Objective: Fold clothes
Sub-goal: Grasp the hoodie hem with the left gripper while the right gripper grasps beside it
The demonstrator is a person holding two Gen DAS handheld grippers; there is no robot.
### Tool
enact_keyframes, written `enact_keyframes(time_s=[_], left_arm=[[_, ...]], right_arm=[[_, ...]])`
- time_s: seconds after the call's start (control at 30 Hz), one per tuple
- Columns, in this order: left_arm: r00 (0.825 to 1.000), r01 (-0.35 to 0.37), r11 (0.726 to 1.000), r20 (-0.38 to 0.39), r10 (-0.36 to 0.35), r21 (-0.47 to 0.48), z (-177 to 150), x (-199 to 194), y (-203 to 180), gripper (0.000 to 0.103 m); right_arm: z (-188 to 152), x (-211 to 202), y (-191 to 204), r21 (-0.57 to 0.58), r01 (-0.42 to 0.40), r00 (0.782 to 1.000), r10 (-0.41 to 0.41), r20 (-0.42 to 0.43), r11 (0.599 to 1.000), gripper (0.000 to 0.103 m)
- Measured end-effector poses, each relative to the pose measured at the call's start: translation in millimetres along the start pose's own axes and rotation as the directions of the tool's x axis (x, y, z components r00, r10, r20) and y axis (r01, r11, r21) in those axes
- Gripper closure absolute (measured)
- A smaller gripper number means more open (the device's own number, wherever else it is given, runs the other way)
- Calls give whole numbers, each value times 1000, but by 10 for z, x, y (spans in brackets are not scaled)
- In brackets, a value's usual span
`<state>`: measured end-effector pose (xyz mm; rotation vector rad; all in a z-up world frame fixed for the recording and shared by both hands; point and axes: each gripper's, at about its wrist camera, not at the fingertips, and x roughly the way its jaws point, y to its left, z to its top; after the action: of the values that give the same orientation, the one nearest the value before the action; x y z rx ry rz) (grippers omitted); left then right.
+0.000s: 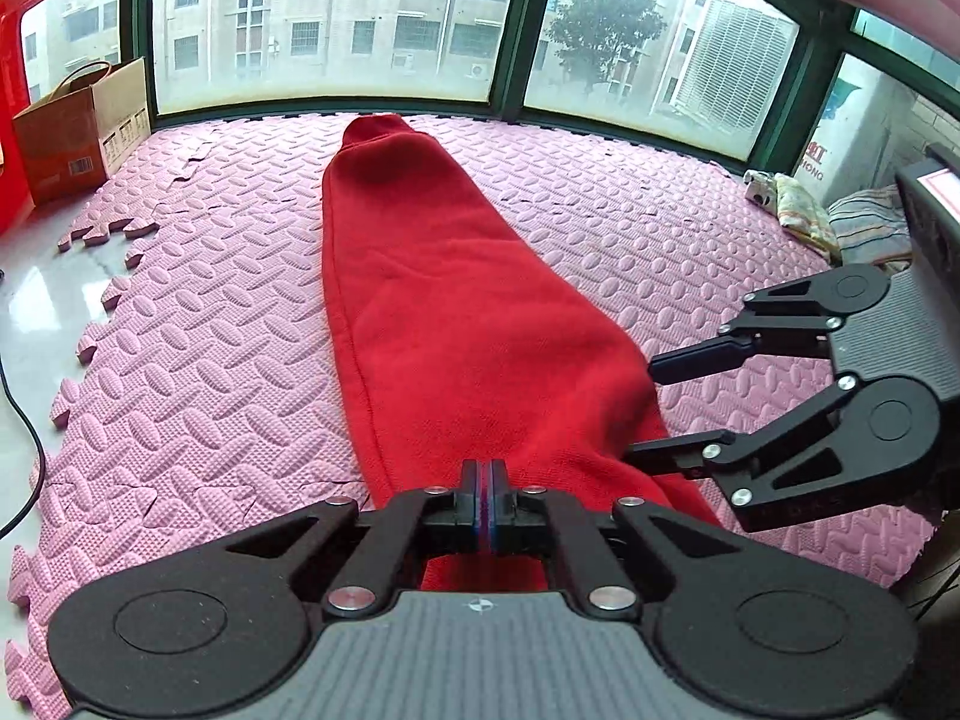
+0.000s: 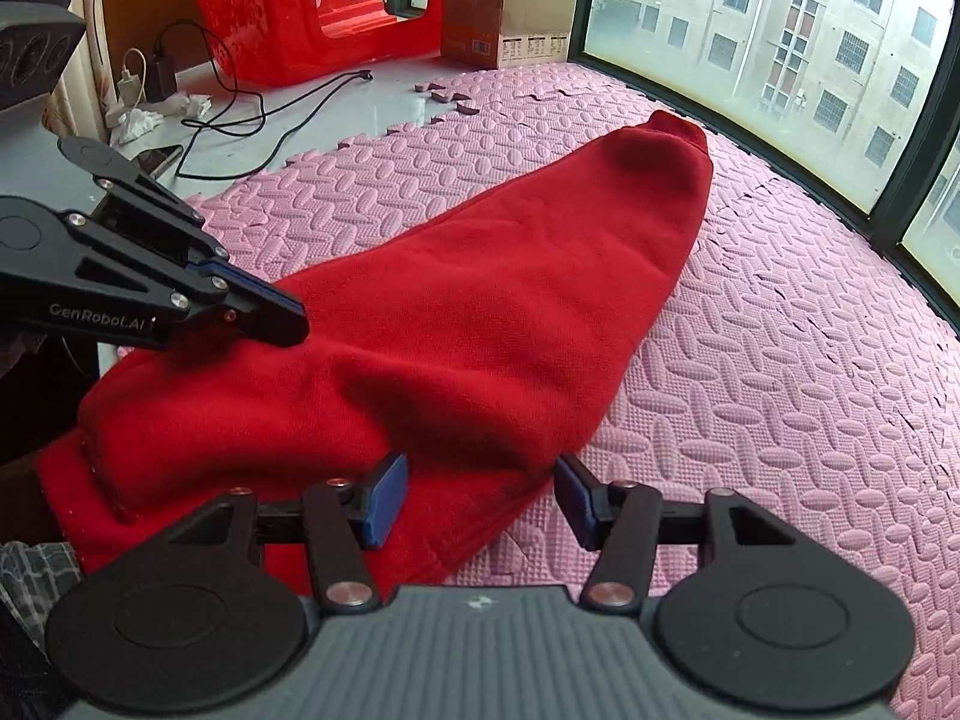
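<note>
left gripper (image 1: 483,480): we see it pinched together over the near end of the red garment (image 1: 432,312)
right gripper (image 2: 480,495): apart, straddling garment's near edge
garment: stretches ahead of both on pink foam mat (image 1: 210,372)

Solid red garment (image 1: 420,324), fleecy, no print, on pink foam mat (image 1: 210,360) embossed with oval-and-weave pattern, jigsaw-toothed at its left edge. Pale grey glossy floor (image 2: 336,114) beyond that edge. Brown cardboard box (image 1: 78,132) with white label strip and barcode near far left corner. Bright red plastic stool (image 2: 312,6) next to it. Black cables (image 2: 240,102), white charger (image 2: 129,87). Dark green window frames (image 1: 510,90). Left gripper (image 1: 483,474) black, blue pads; right gripper (image 2: 480,498) black, blue pads, ribbed grey body. Striped and floral cloths (image 1: 840,222) at far right edge.
</note>
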<state>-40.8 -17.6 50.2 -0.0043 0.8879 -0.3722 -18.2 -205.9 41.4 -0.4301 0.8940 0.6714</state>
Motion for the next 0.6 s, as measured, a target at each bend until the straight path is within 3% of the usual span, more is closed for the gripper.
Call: enact_keyframes(time_s=[0.07, 0.2, 0.33, 0.6], left_arm=[[1000, -5, 1000, -4, 5, -16, -17, 21, 51, 101], [1000, -10, 1000, 15, 10, -9, 4, -60, 71, 101], [999, -6, 1000, 40, 5, 8, 62, -94, 39, 101], [1000, -6, 999, -13, 6, 36, -15, 20, 86, 100]], right_arm=[[-47, -41, 8, 2, 7, 1000, -7, -5, 1000, 48], [33, -201, 13, 33, -5, 998, 2, 68, 999, 48], [149, -226, 72, 49, -63, 989, 57, 133, 997, 48], [27, -5, 115, 65, -118, 992, 114, 55, 991, 49]])
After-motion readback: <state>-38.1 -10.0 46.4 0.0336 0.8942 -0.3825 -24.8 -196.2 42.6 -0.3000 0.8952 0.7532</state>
